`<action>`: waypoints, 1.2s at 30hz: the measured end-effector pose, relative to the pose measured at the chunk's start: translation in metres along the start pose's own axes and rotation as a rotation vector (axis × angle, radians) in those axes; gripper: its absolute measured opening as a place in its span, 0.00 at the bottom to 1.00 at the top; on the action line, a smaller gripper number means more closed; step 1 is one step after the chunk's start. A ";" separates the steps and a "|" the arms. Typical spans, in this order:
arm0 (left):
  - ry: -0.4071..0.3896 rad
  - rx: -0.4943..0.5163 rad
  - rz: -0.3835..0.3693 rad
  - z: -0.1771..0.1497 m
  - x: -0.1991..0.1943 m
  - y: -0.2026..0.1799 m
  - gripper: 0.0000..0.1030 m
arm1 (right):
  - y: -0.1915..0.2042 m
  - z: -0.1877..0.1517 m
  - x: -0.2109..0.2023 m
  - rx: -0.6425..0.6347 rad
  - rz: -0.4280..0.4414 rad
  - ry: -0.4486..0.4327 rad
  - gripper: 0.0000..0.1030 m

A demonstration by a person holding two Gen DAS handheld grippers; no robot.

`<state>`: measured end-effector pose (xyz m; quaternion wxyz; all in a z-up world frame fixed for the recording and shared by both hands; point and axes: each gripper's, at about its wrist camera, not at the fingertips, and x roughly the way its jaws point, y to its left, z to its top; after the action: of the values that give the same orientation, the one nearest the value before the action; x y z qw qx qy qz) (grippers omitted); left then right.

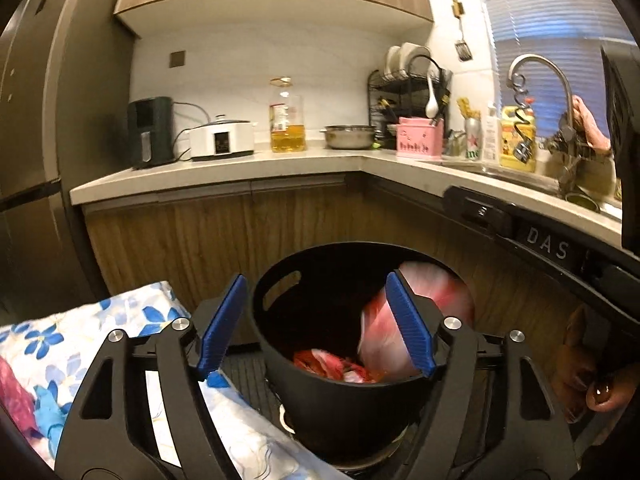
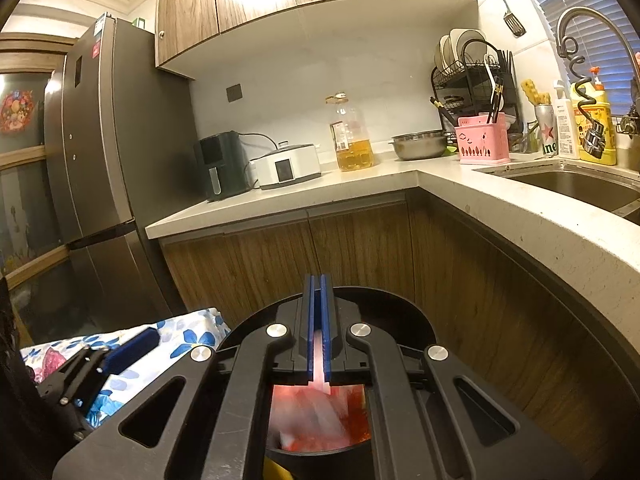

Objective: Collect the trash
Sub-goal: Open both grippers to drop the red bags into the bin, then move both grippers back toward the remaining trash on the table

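Observation:
A black round bin [image 1: 320,412] stands on the floor below the counter, its rim [image 2: 404,302] also in the right wrist view. A pink and red plastic bag [image 1: 376,336] hangs blurred inside it, above crumpled red trash [image 1: 320,362]. My left gripper [image 1: 316,280] is open over the bin's mouth, with the bag beside its right pad [image 1: 408,320] and nothing pinched. My right gripper [image 2: 318,280] is shut on a strip of the pink bag [image 2: 319,354], and the rest of the bag [image 2: 312,416] dangles below into the bin. The left gripper's blue pad [image 2: 128,348] shows at lower left.
A blue floral cloth [image 1: 120,320] lies left of the bin. Wooden cabinets and an L-shaped counter [image 2: 480,196] stand behind and to the right, with a sink [image 2: 580,188], an oil bottle [image 2: 352,140] and appliances. A fridge [image 2: 100,160] is at left. A hand [image 1: 600,392] is at right.

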<state>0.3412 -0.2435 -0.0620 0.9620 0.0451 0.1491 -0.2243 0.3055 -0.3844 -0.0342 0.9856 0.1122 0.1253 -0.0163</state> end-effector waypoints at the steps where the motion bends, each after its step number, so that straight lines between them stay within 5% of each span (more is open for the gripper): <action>1: -0.002 -0.010 0.005 0.000 -0.002 0.003 0.72 | 0.000 0.000 0.000 0.000 -0.002 0.000 0.06; 5: -0.006 -0.076 0.041 -0.004 -0.016 0.020 0.81 | -0.001 -0.002 -0.001 0.008 -0.011 0.005 0.20; 10: 0.005 -0.160 0.111 -0.012 -0.038 0.040 0.90 | 0.002 -0.006 -0.008 0.020 -0.015 0.011 0.53; 14: 0.003 -0.201 0.192 -0.020 -0.065 0.052 0.94 | 0.009 -0.013 -0.017 0.008 -0.021 0.015 0.66; 36: -0.035 -0.314 0.453 -0.058 -0.206 0.103 0.94 | 0.080 -0.050 -0.088 -0.019 0.044 0.038 0.72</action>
<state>0.1958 -0.0559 -0.0520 0.9853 -0.0761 0.1517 0.0217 0.2128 -0.2947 -0.0417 0.9842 0.1061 0.1418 0.0085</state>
